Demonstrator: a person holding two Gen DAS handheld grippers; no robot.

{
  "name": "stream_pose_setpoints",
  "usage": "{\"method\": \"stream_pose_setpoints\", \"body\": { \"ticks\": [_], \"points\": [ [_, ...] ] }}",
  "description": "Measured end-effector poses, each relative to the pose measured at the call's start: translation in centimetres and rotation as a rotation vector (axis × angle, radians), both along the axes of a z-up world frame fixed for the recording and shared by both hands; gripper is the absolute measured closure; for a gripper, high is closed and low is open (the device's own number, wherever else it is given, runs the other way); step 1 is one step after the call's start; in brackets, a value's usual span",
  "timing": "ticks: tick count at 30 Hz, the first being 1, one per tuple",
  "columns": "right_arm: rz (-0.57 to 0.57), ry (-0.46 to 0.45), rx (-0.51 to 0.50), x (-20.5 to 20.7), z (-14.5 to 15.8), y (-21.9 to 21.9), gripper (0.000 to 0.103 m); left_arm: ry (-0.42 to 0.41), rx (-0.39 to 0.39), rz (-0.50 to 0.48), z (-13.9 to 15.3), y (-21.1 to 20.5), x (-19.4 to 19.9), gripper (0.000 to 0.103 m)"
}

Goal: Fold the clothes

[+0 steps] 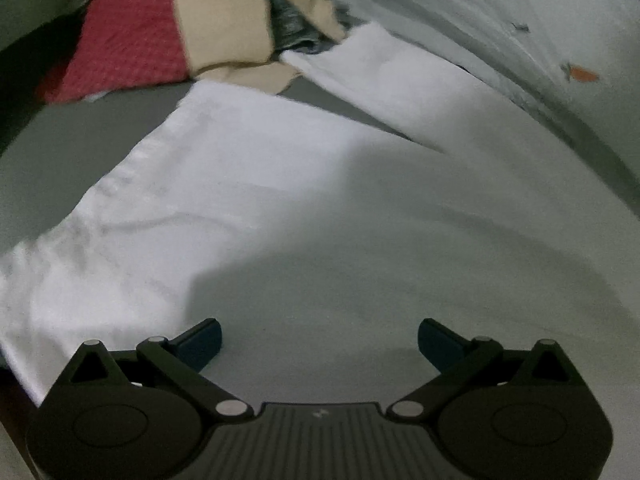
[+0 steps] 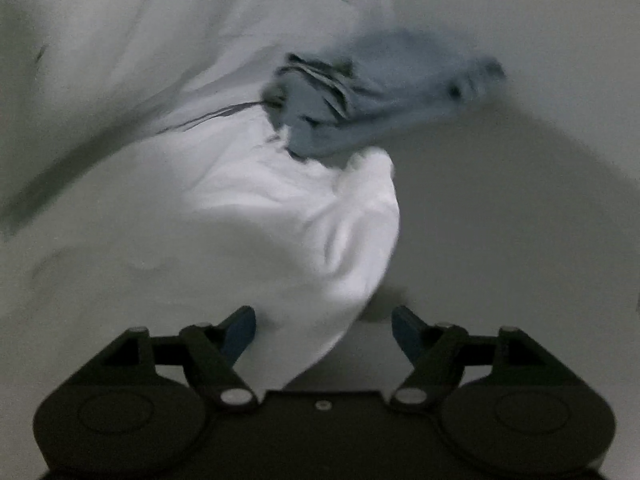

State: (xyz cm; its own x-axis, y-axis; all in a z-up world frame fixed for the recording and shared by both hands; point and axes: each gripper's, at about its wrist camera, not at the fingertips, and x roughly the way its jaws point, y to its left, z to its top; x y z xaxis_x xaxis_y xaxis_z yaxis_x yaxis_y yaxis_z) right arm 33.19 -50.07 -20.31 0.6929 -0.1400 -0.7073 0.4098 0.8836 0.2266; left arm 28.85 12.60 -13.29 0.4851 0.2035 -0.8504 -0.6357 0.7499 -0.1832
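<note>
A white garment lies spread flat on the grey surface, with one sleeve reaching toward the far right. My left gripper is open and empty, just above the garment's near part. In the right wrist view the same white garment is bunched into wrinkles with an edge running down between the fingers. My right gripper is open, its jaws either side of that edge, not closed on it.
A pile of clothes sits at the far left: a red patterned piece, a beige one and a dark grey one. A crumpled blue-grey garment lies beyond the white one. A pale sheet with orange marks rises behind.
</note>
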Motion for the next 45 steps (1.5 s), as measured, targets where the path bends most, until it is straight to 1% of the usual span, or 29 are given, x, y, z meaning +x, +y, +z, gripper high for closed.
{"method": "stream_pose_setpoints", "body": {
  "ticks": [3, 4, 6, 7, 9, 11, 12, 13, 15, 17, 18, 20, 22, 25, 27, 28, 29, 30, 31, 33, 34, 35, 36, 37, 38, 40, 41, 43, 45],
  "points": [
    [-0.044, -0.047, 0.245, 0.5, -1.3, -2.4, 0.032, -0.032, -0.041, 0.024, 0.5, 0.5, -2.7, 0.000],
    [-0.078, -0.074, 0.267, 0.7, -1.3, -2.7, 0.054, -0.024, -0.038, 0.036, 0.6, 0.8, -3.6, 0.000],
    [-0.115, -0.060, 0.357, 1.5, -1.2, -3.5, 0.085, -0.004, -0.027, 0.067, 1.0, 1.5, -5.5, 0.001],
    [-0.133, -0.054, 0.401, 1.9, -1.2, -3.9, 0.094, -0.005, -0.025, 0.086, 1.3, 2.0, -6.6, 0.001],
    [-0.107, -0.131, 0.428, 1.3, 1.3, -4.2, 0.096, -0.017, -0.022, 0.137, 2.0, 3.0, -8.6, 0.001],
    [-0.083, -0.287, 0.448, -1.7, 5.5, -4.2, 0.097, -0.016, -0.009, 0.222, 2.7, 4.5, -10.7, 0.001],
    [-0.114, -0.331, 0.484, -3.1, 6.5, -4.6, 0.097, -0.015, -0.005, 0.267, 2.9, 5.3, -11.7, 0.001],
    [-0.149, -0.342, 0.492, -4.1, 6.8, -5.1, 0.097, -0.014, -0.014, 0.307, 2.8, 6.1, -12.7, 0.001],
    [-0.157, -0.235, 0.360, -4.2, 5.4, -5.5, 0.095, -0.007, -0.051, 0.374, 2.1, 7.4, -14.5, 0.001],
    [-0.111, 0.004, 0.184, -2.5, 2.0, -5.0, 0.093, 0.009, -0.105, 0.421, 1.0, 8.6, -15.8, 0.001],
    [-0.109, 0.072, 0.174, -2.1, 0.7, -4.7, 0.090, 0.008, -0.128, 0.428, 0.6, 8.8, -16.1, 0.001],
    [-0.129, 0.062, 0.189, -2.7, 0.2, -4.4, 0.083, -0.001, -0.166, 0.434, -0.2, 9.0, -16.7, 0.001],
    [-0.170, 0.052, 0.222, -3.1, 0.4, -4.5, 0.060, -0.024, -0.176, 0.434, -0.6, 9.2, -17.0, 0.001],
    [-0.215, 0.036, 0.280, -3.7, 0.0, -5.0, 0.057, -0.090, -0.191, 0.449, -1.0, 9.9, -17.0, 0.001],
    [-0.216, 0.038, 0.293, -4.1, -0.3, -5.1, 0.057, -0.117, -0.204, 0.460, -1.1, 10.2, -16.3, 0.005],
    [-0.213, 0.033, 0.292, -4.1, -0.3, -5.2, 0.055, -0.120, -0.209, 0.466, -1.2, 10.4, -15.9, 0.013],
    [-0.214, 0.030, 0.295, -4.0, -0.4, -5.3, 0.055, -0.119, -0.215, 0.472, -1.3, 10.5, -15.6, 0.027],
    [-0.215, 0.027, 0.298, -3.9, -0.5, -5.3, 0.055, -0.119, -0.221, 0.478, -1.5, 10.6, -15.3, 0.035],
    [-0.223, 0.022, 0.307, -3.9, -0.5, -5.4, 0.053, -0.124, -0.226, 0.484, -1.6, 10.7, -15.0, 0.049],
    [-0.255, 0.005, 0.342, -4.1, -0.6, -5.6, 0.049, -0.131, -0.201, 0.503, -1.3, 10.4, -14.9, 0.057],
    [-0.276, -0.006, 0.361, -4.0, -0.6, -5.7, 0.047, -0.134, -0.178, 0.499, -1.1, 10.4, -14.8, 0.067],
    [-0.282, -0.006, 0.358, -3.6, -0.6, -5.8, 0.049, -0.134, -0.156, 0.491, -0.8, 10.4, -14.6, 0.080],
    [-0.287, -0.006, 0.355, -3.2, -0.7, -5.8, 0.073, -0.154, -0.148, 0.476, -0.5, 10.5, -14.7, 0.093],
    [-0.272, -0.012, 0.369, -3.0, -0.7, -5.9, 0.094, -0.187, -0.160, 0.469, 0.0, 10.6, -14.8, 0.100],
    [-0.256, -0.018, 0.384, -2.7, -0.7, -5.9, 0.095, -0.215, -0.168, 0.481, 0.7, 10.8, -15.0, 0.100],
    [-0.232, -0.078, 0.394, -2.8, 1.0, -6.0, 0.097, -0.288, -0.183, 0.499, 3.1, 11.1, -15.5, 0.102],
    [-0.219, -0.140, 0.420, -3.5, 2.5, -6.2, 0.097, -0.351, -0.180, 0.485, 5.1, 11.1, -15.8, 0.102],
    [-0.209, -0.249, 0.479, -5.0, 5.0, -6.6, 0.098, -0.445, -0.103, 0.418, 9.5, 10.4, -16.3, 0.102],
    [-0.215, -0.342, 0.540, -6.8, 6.9, -6.9, 0.098, -0.493, -0.010, 0.381, 12.9, 9.2, -17.1, 0.102]
  ]
}}
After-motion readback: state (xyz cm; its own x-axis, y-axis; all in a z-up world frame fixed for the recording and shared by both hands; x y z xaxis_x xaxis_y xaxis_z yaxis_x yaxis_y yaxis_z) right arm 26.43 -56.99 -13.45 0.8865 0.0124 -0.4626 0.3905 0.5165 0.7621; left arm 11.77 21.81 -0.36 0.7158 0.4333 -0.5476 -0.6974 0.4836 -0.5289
